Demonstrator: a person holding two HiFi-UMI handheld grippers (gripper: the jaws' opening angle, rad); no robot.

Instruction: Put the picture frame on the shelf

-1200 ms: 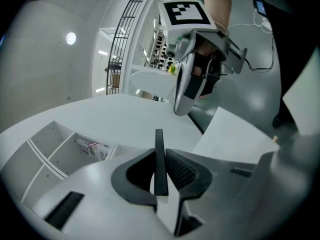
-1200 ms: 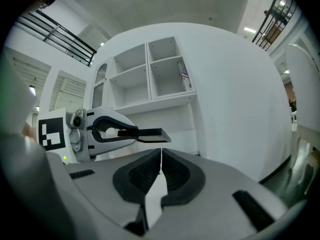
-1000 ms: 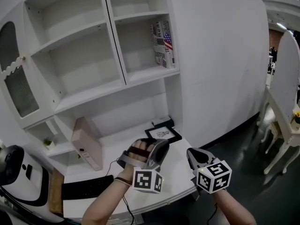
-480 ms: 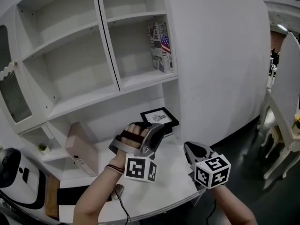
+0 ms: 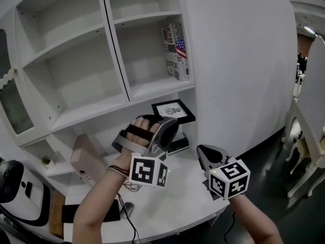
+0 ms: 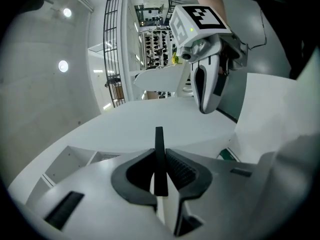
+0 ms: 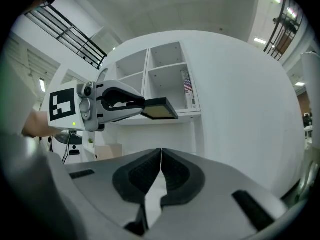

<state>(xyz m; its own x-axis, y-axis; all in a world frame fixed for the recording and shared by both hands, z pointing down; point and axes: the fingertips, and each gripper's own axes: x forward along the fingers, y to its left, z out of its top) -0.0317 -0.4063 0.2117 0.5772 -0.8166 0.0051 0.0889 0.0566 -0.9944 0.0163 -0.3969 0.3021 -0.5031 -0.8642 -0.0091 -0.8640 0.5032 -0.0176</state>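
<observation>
A black picture frame (image 5: pixel 173 111) with a white print hangs in the air just under the lower right shelf board (image 5: pixel 157 88) of the white shelf unit. My left gripper (image 5: pixel 168 123) is shut on the frame's near edge. In the left gripper view the frame (image 6: pixel 159 156) runs edge-on between the jaws. In the right gripper view the frame (image 7: pixel 160 109) sticks out flat from the left gripper (image 7: pixel 142 105). My right gripper (image 5: pixel 204 155) hovers lower right over the desk, shut and empty; its jaws meet at the right gripper (image 7: pixel 161 156).
Flag-patterned books (image 5: pixel 175 50) stand on the lower right shelf. On the desk (image 5: pixel 183 197) are a flat black object (image 5: pixel 179 145), a pink box (image 5: pixel 85 161), a keyboard (image 5: pixel 89 215) and a cable (image 5: pixel 133 187). A small plant (image 5: pixel 46 160) sits lower left.
The left gripper has lifted the picture frame off the desk and carried it up toward the lower right shelf. The right gripper has stayed nearly in place.
</observation>
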